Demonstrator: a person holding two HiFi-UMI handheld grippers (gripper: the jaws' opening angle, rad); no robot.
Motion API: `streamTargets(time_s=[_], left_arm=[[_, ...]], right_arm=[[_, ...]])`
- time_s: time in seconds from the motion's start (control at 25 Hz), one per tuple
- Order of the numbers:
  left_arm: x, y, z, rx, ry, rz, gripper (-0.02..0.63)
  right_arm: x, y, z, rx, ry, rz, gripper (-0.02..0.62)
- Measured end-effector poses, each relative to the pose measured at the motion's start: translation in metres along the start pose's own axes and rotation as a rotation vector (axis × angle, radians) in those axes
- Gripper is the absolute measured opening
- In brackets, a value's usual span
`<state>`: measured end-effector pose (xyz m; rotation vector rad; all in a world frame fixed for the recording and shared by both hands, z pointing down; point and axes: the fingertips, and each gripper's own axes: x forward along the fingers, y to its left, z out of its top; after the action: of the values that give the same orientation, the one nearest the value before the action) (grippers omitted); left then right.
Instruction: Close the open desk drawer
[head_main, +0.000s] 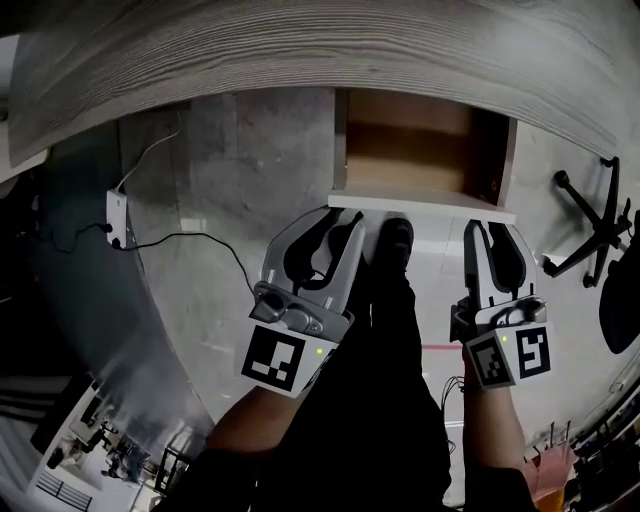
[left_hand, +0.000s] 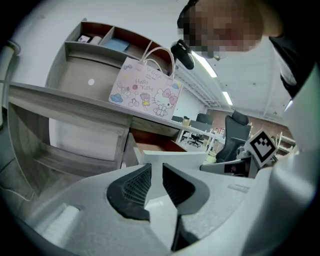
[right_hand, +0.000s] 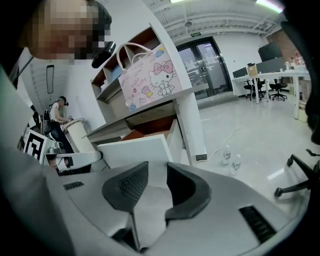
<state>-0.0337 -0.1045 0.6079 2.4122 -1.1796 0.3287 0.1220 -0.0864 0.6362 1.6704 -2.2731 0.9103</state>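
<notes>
My left tool (head_main: 335, 222) sits low centre in the head view, its jaws a narrow slit apart and clamped on nothing. The left gripper view shows only the pale drawer front through the gap of the left tool (left_hand: 156, 167). My right tool (head_main: 492, 232), to its right, is likewise released. The right gripper view has the jaws of the right tool (right_hand: 157, 167) parted with nothing between them.

Both tools point up the frame at the drawer (head_main: 420, 203). It stands pulled out from under the desk (head_main: 300, 50) in the upper centre of the head view, its brown inside open to the camera. Its white front runs just above both sets of tips. Whether either tool touches it I cannot tell from any view. In the gripper views the drawer (left_hand: 165, 155) fills the middle ground just past the jaws, and on the right the drawer (right_hand: 135, 150) lies slightly left of centre. A pink bag (left_hand: 145, 90) stands on the desk above.

By my reading, this is the approach, with the drawer not yet pushed. The next move calls for setting both tools squarely against the white front, one toward each end. Then comes an even, straight push toward the desk so the drawer does not skew on its runners.
</notes>
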Motion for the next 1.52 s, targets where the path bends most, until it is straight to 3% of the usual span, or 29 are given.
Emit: streamTargets(time_s=[0.4, 0.76, 1.0, 1.32, 1.52], left_arm=[[0.044, 0.024, 0.032, -0.008, -0.069, 0.026, 0.067], [0.08, 0.044, 0.055, 0.061, -0.141, 0.035, 0.067], [0.074, 0.044, 0.053, 0.085, -0.153, 0.062, 0.067], [0.091, 0.022, 0.049, 0.223, -0.179, 0.001, 0.067], [0.102, 0.025, 0.053, 0.225, -0.192, 0.004, 0.063]], right_arm=[[0.042, -0.018, 0.035, 0.001, -0.047, 0.008, 0.114], [0.075, -0.034, 0.064, -0.016, -0.125, -0.002, 0.098], [0.077, -0.025, 0.062, -0.024, -0.139, -0.017, 0.093], [0.093, -0.002, 0.065, -0.047, -0.192, 0.019, 0.054], [0.105, -0.002, 0.063, -0.053, -0.19, 0.018, 0.029]])
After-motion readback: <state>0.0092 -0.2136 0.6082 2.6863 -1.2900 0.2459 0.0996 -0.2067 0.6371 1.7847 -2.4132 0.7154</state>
